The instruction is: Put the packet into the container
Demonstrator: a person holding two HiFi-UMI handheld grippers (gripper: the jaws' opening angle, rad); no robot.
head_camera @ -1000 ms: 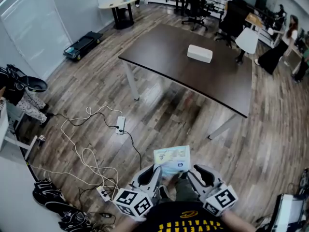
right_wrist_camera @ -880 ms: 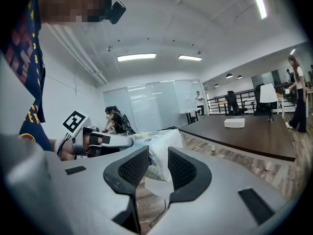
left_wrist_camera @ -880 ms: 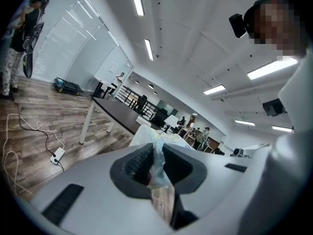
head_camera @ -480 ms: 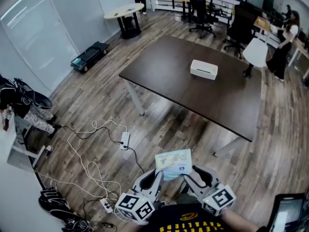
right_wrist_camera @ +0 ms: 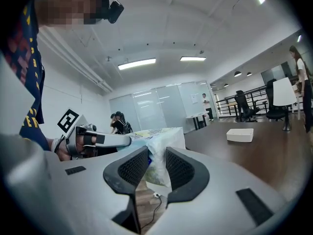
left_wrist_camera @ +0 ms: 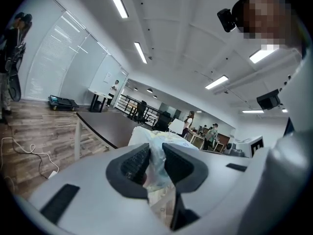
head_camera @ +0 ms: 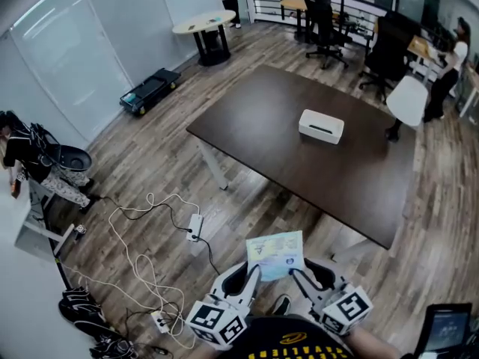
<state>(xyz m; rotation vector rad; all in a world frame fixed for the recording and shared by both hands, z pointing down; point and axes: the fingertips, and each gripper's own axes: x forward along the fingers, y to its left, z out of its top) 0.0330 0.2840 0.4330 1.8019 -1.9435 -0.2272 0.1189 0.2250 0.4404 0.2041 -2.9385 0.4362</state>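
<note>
A pale blue and yellow packet (head_camera: 275,254) hangs in the air in front of me, over the wood floor. My left gripper (head_camera: 252,274) grips its left lower edge and my right gripper (head_camera: 297,273) its right lower edge. In the left gripper view the packet (left_wrist_camera: 157,146) sits pinched between the jaws, which have just been opening a little. In the right gripper view the packet (right_wrist_camera: 159,143) is also between the jaws, which have just been closing. The white container (head_camera: 322,126) stands on the dark table (head_camera: 262,137) ahead, also seen as the container (right_wrist_camera: 239,134).
White cables and a power strip (head_camera: 193,226) lie on the floor at the left. The table's near edge and white legs (head_camera: 212,164) face me. Office chairs (head_camera: 323,21), a round table (head_camera: 203,22) and a person (head_camera: 447,66) are beyond.
The table and container have come closer and lower in the head view as I moved toward them. The packet stays between both grippers, carried along.
</note>
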